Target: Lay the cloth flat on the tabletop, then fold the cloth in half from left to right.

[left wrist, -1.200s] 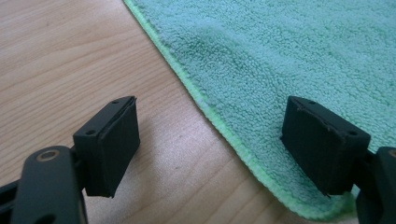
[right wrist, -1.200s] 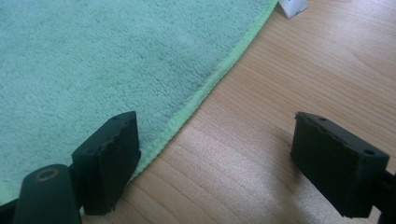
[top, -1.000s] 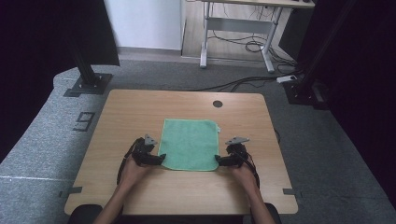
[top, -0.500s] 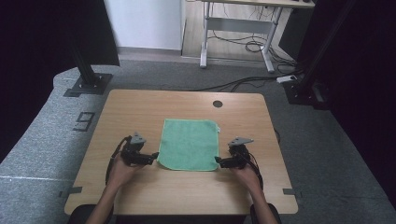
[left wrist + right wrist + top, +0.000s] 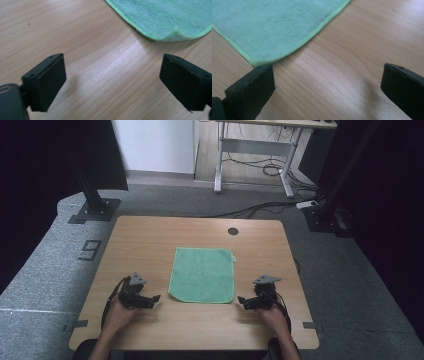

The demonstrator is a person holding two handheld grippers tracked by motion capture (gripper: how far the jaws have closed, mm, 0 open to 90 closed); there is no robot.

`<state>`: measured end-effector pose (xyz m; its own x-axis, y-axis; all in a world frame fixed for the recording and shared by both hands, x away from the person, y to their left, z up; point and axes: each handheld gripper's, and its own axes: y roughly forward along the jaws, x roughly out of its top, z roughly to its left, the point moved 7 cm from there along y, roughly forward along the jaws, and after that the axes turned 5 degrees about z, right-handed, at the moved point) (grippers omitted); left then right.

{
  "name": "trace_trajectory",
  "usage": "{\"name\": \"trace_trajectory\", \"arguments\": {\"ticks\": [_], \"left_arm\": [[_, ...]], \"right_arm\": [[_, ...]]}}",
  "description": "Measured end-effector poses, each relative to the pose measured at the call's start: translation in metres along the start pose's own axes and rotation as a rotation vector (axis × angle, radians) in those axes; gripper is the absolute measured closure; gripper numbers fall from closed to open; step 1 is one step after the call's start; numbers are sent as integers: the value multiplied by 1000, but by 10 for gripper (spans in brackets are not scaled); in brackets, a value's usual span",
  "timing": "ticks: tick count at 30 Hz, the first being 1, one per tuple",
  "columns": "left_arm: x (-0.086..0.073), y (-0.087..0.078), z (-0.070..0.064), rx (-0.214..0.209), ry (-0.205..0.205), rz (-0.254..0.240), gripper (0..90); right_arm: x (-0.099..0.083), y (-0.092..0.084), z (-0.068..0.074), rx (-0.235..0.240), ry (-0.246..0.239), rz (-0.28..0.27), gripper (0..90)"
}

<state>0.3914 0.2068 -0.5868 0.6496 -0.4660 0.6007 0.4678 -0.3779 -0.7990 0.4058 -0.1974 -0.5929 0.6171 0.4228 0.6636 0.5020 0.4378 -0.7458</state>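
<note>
A green cloth (image 5: pixel 204 274) lies flat in the middle of the wooden table (image 5: pixel 150 240). My left gripper (image 5: pixel 156 299) rests near the table's front, a short way left of the cloth's near-left corner, its jaws wide apart with nothing between them; they have just been opening. In the left gripper view (image 5: pixel 113 82) the cloth's corner (image 5: pixel 175 32) is slightly lifted ahead of the jaws. My right gripper (image 5: pixel 241 301) sits just right of the cloth's near-right corner, jaws also just opened and empty. The right gripper view (image 5: pixel 327 87) shows the cloth (image 5: pixel 272 25) lying beyond bare wood.
A round cable hole (image 5: pixel 233 231) sits in the table near its far edge. A desk frame (image 5: pixel 255 150) with cables stands on the floor beyond. Black stand bases (image 5: pixel 92 210) flank the table's far corners.
Both grippers have let go of the cloth's near corners and drawn outward, the left to the left and the right to the right. The cloth now lies flat between them.
</note>
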Motion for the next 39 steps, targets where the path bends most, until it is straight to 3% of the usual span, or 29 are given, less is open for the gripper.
{"name": "trace_trajectory", "arguments": {"ticks": [5,9,16,33,36,39], "left_arm": [[-5,8,1,-8,-10,26,0],[-7,12,3,16,17,15,0],[-7,13,3,12,17,15,0],[-6,13,5,-2,36,19,0],[-3,13,8,12,26,52,0],[2,12,10,24,25,48,0]], "right_arm": [[-6,3,-6,-14,7,5,0],[-10,6,-8,-25,4,11,0],[-12,6,-10,-53,-8,15,0],[-12,6,-10,-53,-13,15,0],[-12,6,-10,-53,-8,15,0],[-12,5,-9,-52,-4,23,0]]}}
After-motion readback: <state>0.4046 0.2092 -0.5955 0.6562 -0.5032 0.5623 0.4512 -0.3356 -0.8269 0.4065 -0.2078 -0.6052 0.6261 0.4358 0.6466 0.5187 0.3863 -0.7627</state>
